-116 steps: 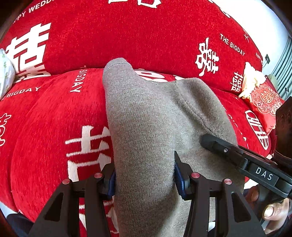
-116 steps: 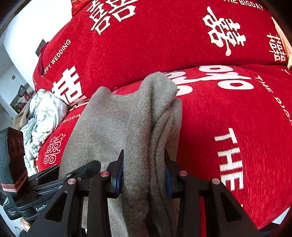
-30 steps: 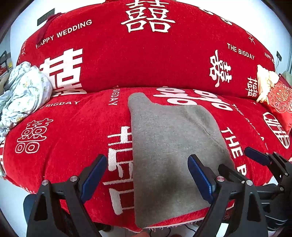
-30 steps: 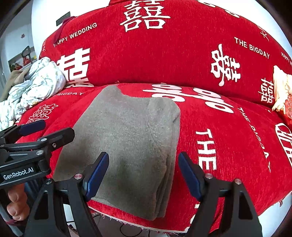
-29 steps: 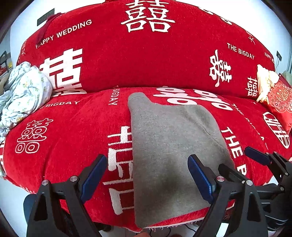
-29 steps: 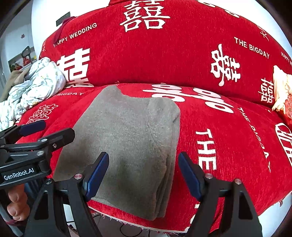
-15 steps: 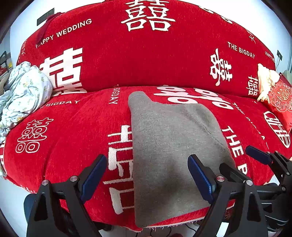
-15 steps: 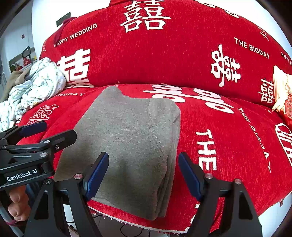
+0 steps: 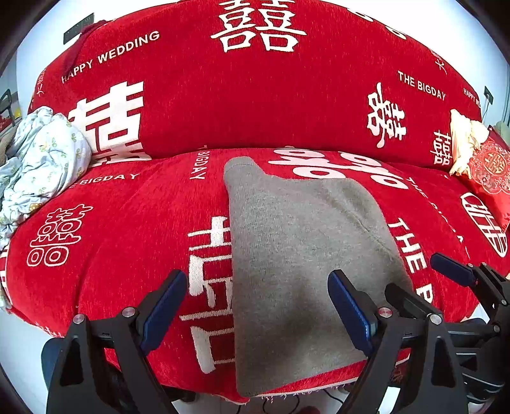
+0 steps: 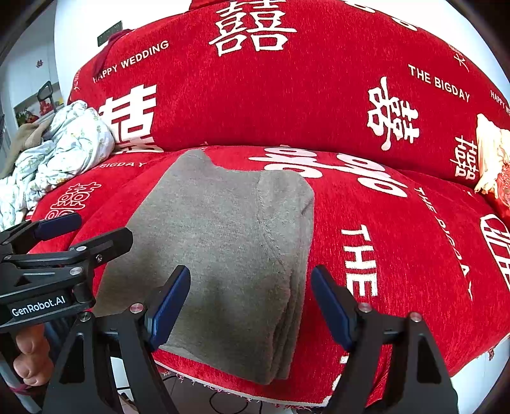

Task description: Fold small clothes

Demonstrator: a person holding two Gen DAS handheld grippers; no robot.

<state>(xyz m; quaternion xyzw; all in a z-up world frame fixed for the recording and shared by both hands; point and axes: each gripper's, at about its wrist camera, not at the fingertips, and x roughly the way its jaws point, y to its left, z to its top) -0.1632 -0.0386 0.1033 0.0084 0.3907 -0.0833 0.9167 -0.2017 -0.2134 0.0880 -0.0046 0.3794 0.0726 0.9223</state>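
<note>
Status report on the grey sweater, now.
Left gripper open, empty. Right gripper open, empty. Grey sweater folded flat on red sofa seat, free of both. Nothing lies on the sweater; crumpled floral bedding sits off at sofa's end.

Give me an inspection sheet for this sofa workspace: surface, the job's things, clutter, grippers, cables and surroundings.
Surface: red sofa cover with white lettering, spread over seat and backrest.
Job's things: grey knit garment lies folded on the seat, layered edges stacked on its right side, front end reaching the seat's front edge.
Clutter: crumpled pale floral cloth at the sofa's left end; cream cloth and red embroidered cushion at the right end.
Grippers: left gripper open and empty, above the garment; right gripper likewise.
Cables: dark cable under the seat's front edge.
Surroundings: white wall behind the sofa.
</note>
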